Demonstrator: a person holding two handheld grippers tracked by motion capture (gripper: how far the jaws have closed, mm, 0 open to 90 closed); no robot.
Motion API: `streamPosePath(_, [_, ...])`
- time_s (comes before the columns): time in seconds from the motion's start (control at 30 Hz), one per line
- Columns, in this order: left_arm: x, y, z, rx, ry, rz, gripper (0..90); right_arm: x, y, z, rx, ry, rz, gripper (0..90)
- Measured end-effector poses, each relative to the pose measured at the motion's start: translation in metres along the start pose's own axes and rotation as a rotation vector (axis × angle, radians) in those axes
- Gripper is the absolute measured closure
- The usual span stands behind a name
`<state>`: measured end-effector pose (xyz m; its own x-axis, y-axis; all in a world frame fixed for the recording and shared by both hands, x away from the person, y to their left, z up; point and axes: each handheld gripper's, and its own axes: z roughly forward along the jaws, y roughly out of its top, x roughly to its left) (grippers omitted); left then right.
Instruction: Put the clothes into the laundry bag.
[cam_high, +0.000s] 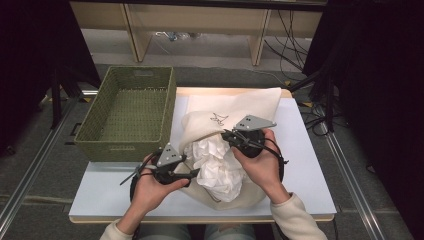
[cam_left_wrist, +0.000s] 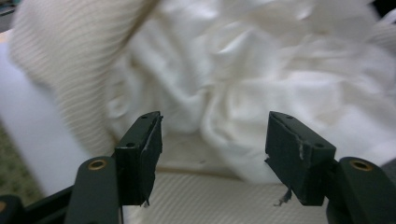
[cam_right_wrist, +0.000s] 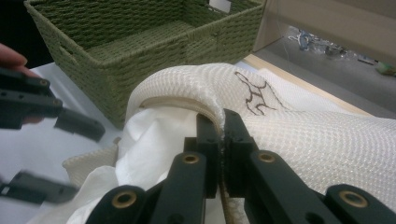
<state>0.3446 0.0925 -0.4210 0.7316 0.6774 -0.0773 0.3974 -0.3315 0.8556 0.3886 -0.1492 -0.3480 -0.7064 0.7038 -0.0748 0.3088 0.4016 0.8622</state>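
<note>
A cream mesh laundry bag (cam_high: 220, 119) with a dark drawn emblem lies on the white table (cam_high: 312, 170). Crumpled white cloth (cam_high: 220, 167) bulges out of its mouth. My right gripper (cam_high: 226, 134) is shut on the bag's rim; in the right gripper view its jaws (cam_right_wrist: 221, 126) pinch the mesh edge (cam_right_wrist: 299, 133) and hold it raised. To the cloth's left my left gripper (cam_high: 196, 175) stands open. In the left gripper view, its jaws (cam_left_wrist: 215, 144) are spread apart and nothing is between the pads, with the white cloth (cam_left_wrist: 261, 93) just beyond. That gripper (cam_right_wrist: 84, 161) also appears at the left of the right gripper view.
A green woven basket (cam_high: 125, 146) stands at the table's left, beside the bag, with nothing inside; it is seen close behind the bag (cam_right_wrist: 140, 37) in the right gripper view. Bare table lies right of the bag. Wooden furniture legs and cables stand beyond the far edge.
</note>
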Motion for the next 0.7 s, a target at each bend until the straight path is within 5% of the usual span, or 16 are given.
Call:
streamPosePath(0.13, [-0.016, 0.01, 0.008, -0.02, -0.046, 0.028, 31.7, 0.002, 0.0, 0.001, 0.006, 0.0, 0.007, 87.6])
streamPosePath(0.17, [-0.021, 0.013, 0.013, -0.005, -0.037, 0.068, 29.1, 0.002, 0.0, 0.002, 0.002, -0.005, -0.003, 87.6])
streamPosePath(0.23, [-0.029, 0.016, 0.024, -0.011, -0.043, 0.069, 23.4, 0.003, 0.0, 0.002, 0.005, -0.001, 0.0, 87.5])
streamPosePath(0.27, [-0.03, 0.018, 0.03, 0.017, -0.043, 0.12, 21.9, 0.003, 0.0, 0.002, 0.006, -0.002, 0.001, 87.5])
streamPosePath(0.37, [-0.034, 0.018, 0.053, 0.033, -0.014, 0.121, 21.5, 0.002, -0.001, 0.003, 0.008, -0.001, 0.001, 87.5])
streamPosePath(0.5, [-0.032, 0.016, 0.069, 0.076, 0.048, 0.154, 33.9, 0.002, -0.002, 0.004, 0.004, 0.003, 0.002, 87.5])
streamPosePath(0.7, [-0.023, 0.016, 0.078, 0.074, 0.11, 0.176, 57.7, 0.003, -0.002, 0.005, 0.016, 0.008, 0.002, 87.5])
